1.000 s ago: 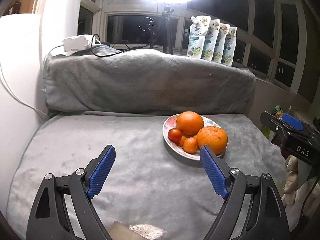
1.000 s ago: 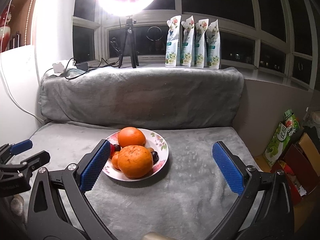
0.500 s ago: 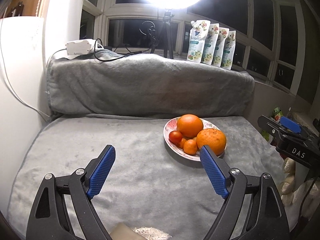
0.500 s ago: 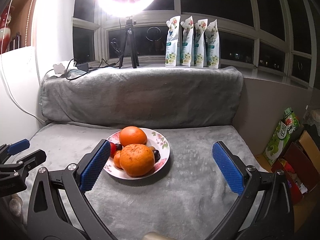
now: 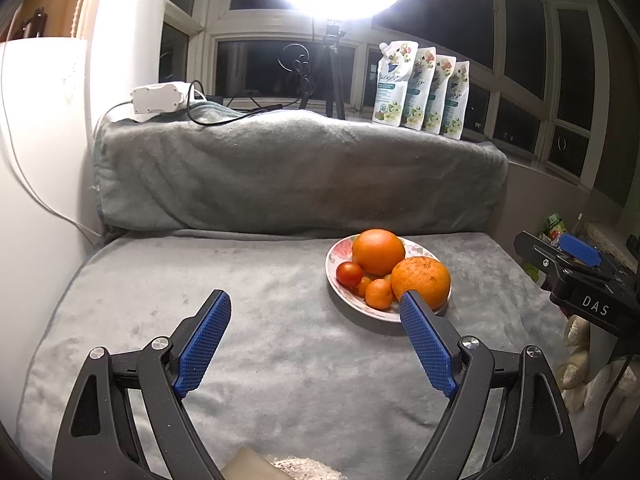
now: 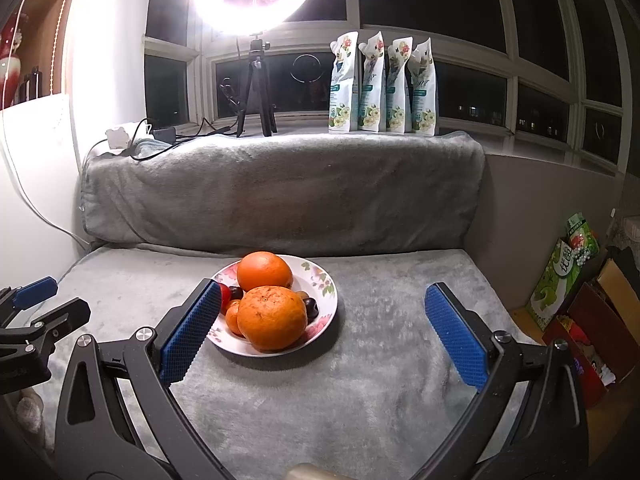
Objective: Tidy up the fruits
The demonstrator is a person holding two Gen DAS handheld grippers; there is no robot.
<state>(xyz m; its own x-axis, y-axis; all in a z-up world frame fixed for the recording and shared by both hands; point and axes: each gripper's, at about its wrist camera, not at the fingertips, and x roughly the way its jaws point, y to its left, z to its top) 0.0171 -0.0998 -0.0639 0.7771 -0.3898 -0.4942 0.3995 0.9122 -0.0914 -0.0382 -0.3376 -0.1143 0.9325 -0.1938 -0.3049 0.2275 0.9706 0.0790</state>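
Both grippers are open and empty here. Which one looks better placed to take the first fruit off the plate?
Probably the right gripper: in its own view the plate sits nearly ahead, with the big front orange just inside its left pad. For the left gripper, also open, the plate lies off to its right.

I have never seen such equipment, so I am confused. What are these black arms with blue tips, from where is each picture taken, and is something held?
They are two hand-held grippers, one in each of a person's hands, not a robot. Each carries a camera looking along its own two fingers. One picture comes from the left gripper, the other from the right gripper; each also shows the other gripper at its edge. Both stand open and hold nothing. On the grey blanket lies a flowered plate with two large oranges, smaller orange fruits, a small red fruit and some dark ones. A ring light and four pouches stand on the windowsill behind.
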